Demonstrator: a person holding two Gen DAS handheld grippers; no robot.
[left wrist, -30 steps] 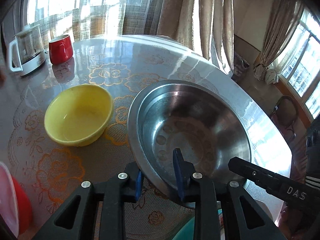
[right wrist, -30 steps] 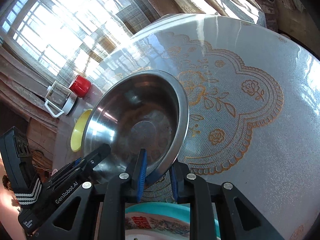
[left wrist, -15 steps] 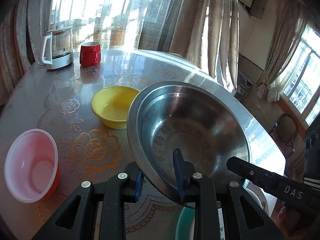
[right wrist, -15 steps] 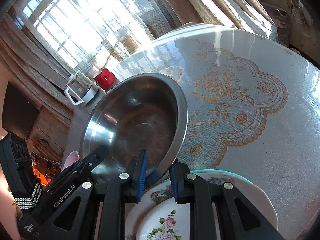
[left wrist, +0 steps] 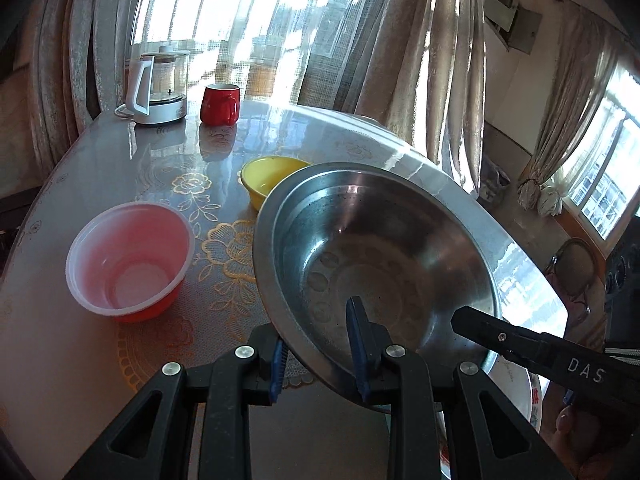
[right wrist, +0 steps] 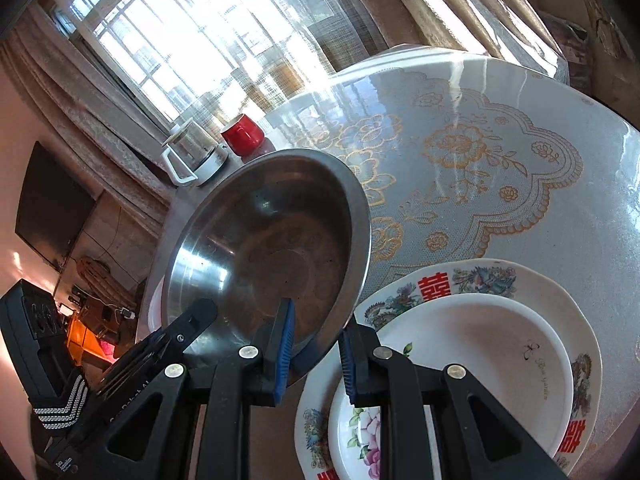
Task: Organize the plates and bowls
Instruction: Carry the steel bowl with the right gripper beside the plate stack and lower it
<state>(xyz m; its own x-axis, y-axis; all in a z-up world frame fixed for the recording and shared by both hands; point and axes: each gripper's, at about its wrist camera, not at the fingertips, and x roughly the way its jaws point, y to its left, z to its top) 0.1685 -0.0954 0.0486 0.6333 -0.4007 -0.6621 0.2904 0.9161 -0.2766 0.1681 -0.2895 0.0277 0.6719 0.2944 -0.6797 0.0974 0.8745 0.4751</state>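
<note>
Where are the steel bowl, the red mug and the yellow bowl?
steel bowl (left wrist: 384,248), left wrist view, on its inner wall.
red mug (left wrist: 218,106), left wrist view, on the middle of its body.
yellow bowl (left wrist: 266,178), left wrist view, on its inner surface.

Around me the room is bright: sun pours through a barred window (right wrist: 168,36) hung with beige curtains (left wrist: 436,52). My round table (right wrist: 520,184) wears a glossy floral cloth. A dark television (right wrist: 52,208) hangs on the wall, and a chair (left wrist: 576,264) stands by a second window (left wrist: 612,176).
</note>
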